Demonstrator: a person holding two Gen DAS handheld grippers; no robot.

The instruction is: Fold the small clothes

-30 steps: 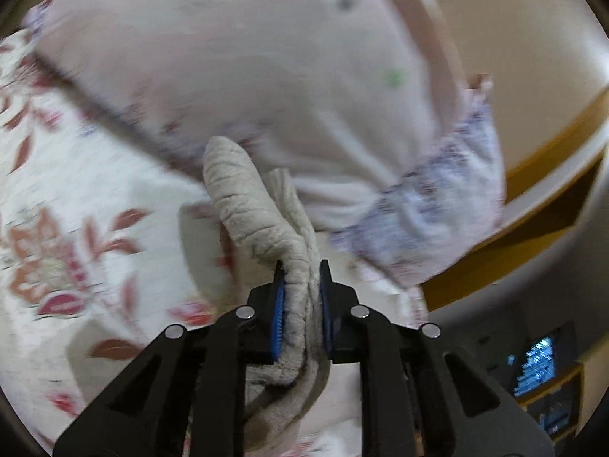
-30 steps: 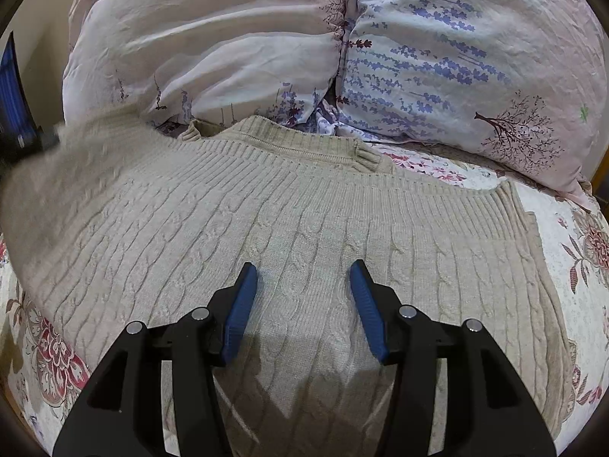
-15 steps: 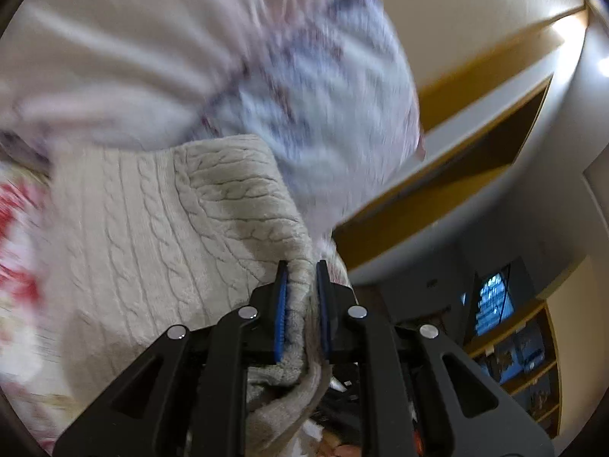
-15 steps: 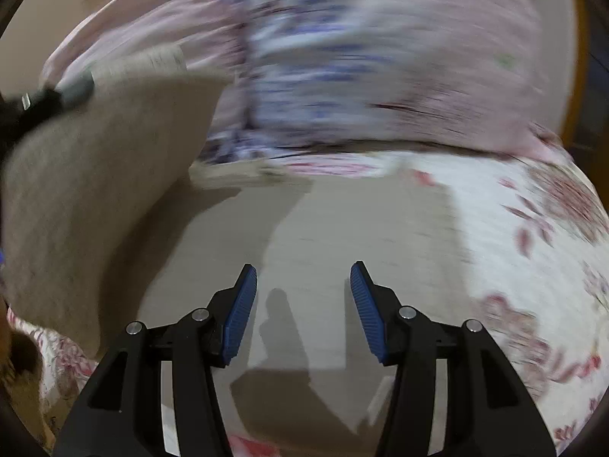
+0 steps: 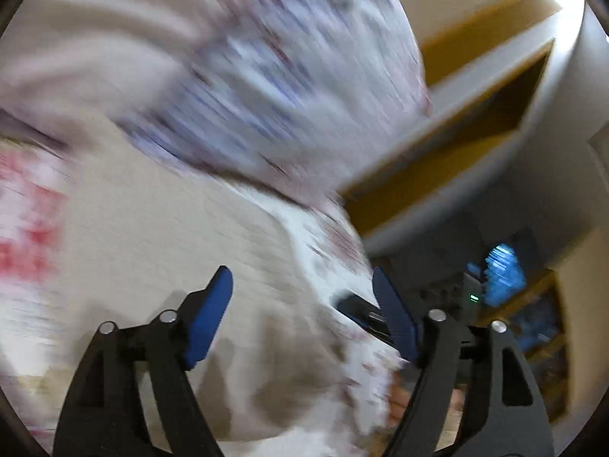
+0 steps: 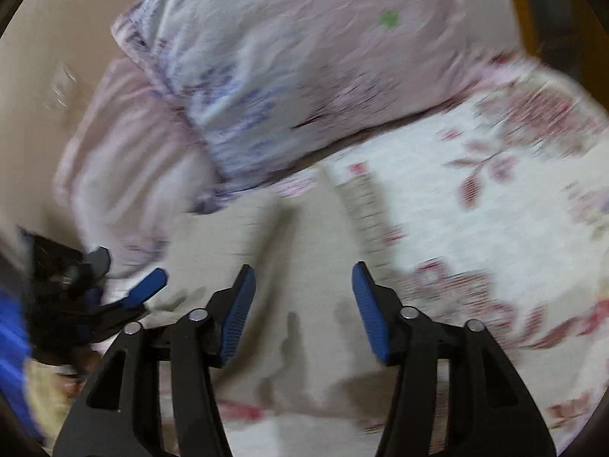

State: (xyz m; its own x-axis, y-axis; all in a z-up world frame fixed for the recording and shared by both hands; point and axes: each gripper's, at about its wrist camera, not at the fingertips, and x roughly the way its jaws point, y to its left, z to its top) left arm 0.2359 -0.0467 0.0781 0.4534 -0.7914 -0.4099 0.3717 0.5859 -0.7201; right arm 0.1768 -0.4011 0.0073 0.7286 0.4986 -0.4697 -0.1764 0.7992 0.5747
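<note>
The beige cable-knit sweater [image 5: 182, 228] lies folded on the floral bedsheet [image 6: 475, 198], blurred by motion in both views. My left gripper [image 5: 302, 304] is open and empty just above the sweater. My right gripper [image 6: 302, 304] is open and empty above the sweater [image 6: 243, 236], near its ribbed edge. The left gripper also shows at the left of the right wrist view [image 6: 125, 285], and the right gripper sits close behind the left gripper's right finger in the left wrist view [image 5: 365, 314].
Two pink and lavender pillows [image 6: 304, 61] lie against the wall behind the sweater. A wooden bed frame or shelf [image 5: 456, 160] and a lit screen [image 5: 502, 270] show to the right in the left wrist view.
My left gripper carried the sweater's side across and opened, letting it go; the sweater now lies folded. My right gripper stayed open and swung to the right.
</note>
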